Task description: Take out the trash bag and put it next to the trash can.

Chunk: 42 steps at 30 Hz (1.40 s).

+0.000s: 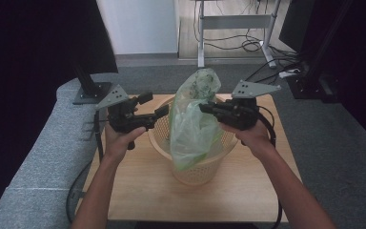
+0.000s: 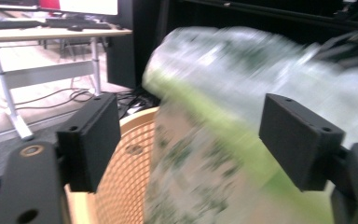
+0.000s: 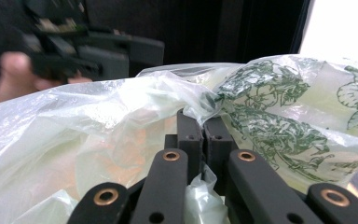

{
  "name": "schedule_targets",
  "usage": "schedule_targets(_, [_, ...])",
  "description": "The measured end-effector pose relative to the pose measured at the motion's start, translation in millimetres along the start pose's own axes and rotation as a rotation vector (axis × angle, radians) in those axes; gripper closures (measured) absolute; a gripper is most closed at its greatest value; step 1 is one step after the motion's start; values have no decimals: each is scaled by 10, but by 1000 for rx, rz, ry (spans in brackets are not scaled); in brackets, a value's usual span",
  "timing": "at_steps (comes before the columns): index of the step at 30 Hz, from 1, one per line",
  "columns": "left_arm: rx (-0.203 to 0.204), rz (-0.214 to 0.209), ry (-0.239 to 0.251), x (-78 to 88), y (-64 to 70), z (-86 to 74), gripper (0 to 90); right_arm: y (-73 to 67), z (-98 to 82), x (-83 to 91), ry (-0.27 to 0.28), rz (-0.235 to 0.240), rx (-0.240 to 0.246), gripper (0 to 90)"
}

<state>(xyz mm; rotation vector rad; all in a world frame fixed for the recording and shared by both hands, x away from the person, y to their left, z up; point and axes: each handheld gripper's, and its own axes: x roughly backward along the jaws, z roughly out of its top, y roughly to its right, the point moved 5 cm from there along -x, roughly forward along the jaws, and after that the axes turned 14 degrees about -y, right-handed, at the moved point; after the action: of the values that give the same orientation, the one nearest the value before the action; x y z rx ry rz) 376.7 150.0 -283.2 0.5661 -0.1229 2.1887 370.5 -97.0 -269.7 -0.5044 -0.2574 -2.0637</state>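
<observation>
A thin green-printed plastic bag (image 1: 193, 124) stands in a tan plastic mesh basket (image 1: 190, 172) on the wooden table (image 1: 248, 191) and rises above the rim. My right gripper (image 1: 203, 108) comes in from the right. In the right gripper view its jaws (image 3: 204, 126) are pinched together on a fold of the bag (image 3: 270, 107). My left gripper (image 1: 155, 105) is held just left of the bag, above the basket rim. In the left gripper view its jaws (image 2: 186, 140) stand wide apart with nothing between the pads, and the blurred bag (image 2: 223, 70) and the basket (image 2: 126, 149) lie beyond them.
A black monitor stand (image 1: 88, 90) sits off the table's back left corner. A metal desk frame (image 1: 233, 28) and loose cables (image 1: 276, 71) are on the floor behind. Grey carpet surrounds the small table.
</observation>
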Motion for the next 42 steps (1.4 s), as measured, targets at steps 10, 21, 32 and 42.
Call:
schedule_targets(10, [-58,-72,-99,-142,29,-158,50,4,210,240,70,42,22,876])
schedule_targets(21, [-137,-140,-161,-439,333,-107,0,-167,373,63,61,62,58,876])
schedule_targets(32, [-218,-138,-158,-574,550,21,115,-408,334,-266,-57,101,115,876])
schedule_targets(42, [-225,-178,-97,-523,580,26,761,-423,298,-277,-56,114,123,860])
